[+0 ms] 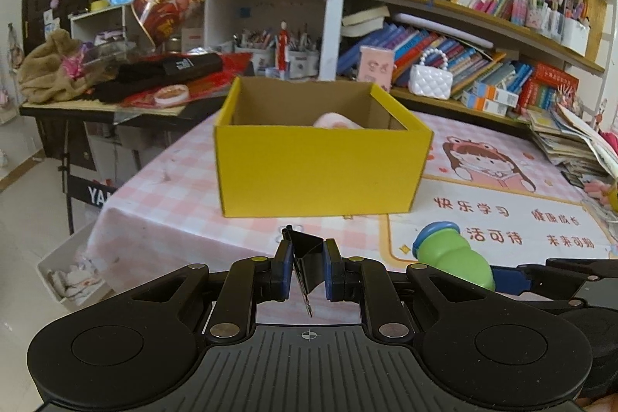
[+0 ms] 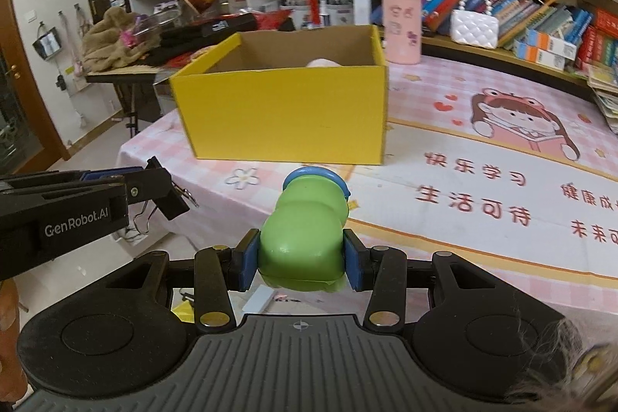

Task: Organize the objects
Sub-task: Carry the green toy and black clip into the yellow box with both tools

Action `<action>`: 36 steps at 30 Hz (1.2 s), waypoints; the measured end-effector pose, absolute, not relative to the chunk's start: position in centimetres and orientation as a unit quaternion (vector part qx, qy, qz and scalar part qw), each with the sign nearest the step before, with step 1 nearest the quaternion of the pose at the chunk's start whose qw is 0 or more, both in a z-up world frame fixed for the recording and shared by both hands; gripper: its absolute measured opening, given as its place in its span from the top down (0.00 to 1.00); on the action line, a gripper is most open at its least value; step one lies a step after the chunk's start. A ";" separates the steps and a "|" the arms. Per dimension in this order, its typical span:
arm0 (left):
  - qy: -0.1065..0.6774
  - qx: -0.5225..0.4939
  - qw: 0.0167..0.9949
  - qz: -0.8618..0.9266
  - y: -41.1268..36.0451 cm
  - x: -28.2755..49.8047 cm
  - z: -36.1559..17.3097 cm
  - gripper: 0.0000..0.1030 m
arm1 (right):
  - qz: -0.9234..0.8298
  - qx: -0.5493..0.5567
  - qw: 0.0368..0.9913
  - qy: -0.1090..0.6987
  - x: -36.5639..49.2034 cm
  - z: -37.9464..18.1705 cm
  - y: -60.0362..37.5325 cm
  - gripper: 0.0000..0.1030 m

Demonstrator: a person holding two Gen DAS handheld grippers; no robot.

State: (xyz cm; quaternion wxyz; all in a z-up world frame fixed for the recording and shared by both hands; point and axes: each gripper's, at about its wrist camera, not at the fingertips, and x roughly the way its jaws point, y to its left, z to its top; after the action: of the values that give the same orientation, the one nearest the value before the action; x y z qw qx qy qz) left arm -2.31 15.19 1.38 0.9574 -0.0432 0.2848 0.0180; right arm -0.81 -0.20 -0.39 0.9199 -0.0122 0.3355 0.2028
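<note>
L gripper point(image 1: 307, 267) is clamped on a black binder clip point(image 1: 307, 257); R gripper point(image 2: 301, 263) is clamped on a green toy point(image 2: 305, 238) w/ blue rim. Both are held above the table point(image 2: 444, 149), short of the yellow box point(image 1: 320, 172) ahead. Box already holds something pink point(image 1: 336, 121), partly hidden. Judging by this: some sorting done, these two items left to drop in.
</note>
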 end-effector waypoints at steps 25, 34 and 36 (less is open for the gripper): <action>0.179 -0.057 0.981 0.055 17.3 9.3 7.2 0.86 | 0.226 -0.059 0.942 0.240 13.2 6.2 4.1 0.60; 0.244 -0.082 0.964 0.061 16.6 16.0 3.8 0.86 | 0.254 -0.122 0.908 0.308 20.9 3.9 5.5 0.60; 0.262 -0.095 0.958 0.061 16.8 17.1 3.1 0.86 | 0.264 -0.140 0.898 0.324 22.0 3.3 5.9 0.60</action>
State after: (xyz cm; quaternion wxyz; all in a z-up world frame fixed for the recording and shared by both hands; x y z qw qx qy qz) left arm 17.14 16.80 3.05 0.9584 -0.0947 0.2621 0.0612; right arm 22.02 5.92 3.26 0.8977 -0.1402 0.3240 0.2636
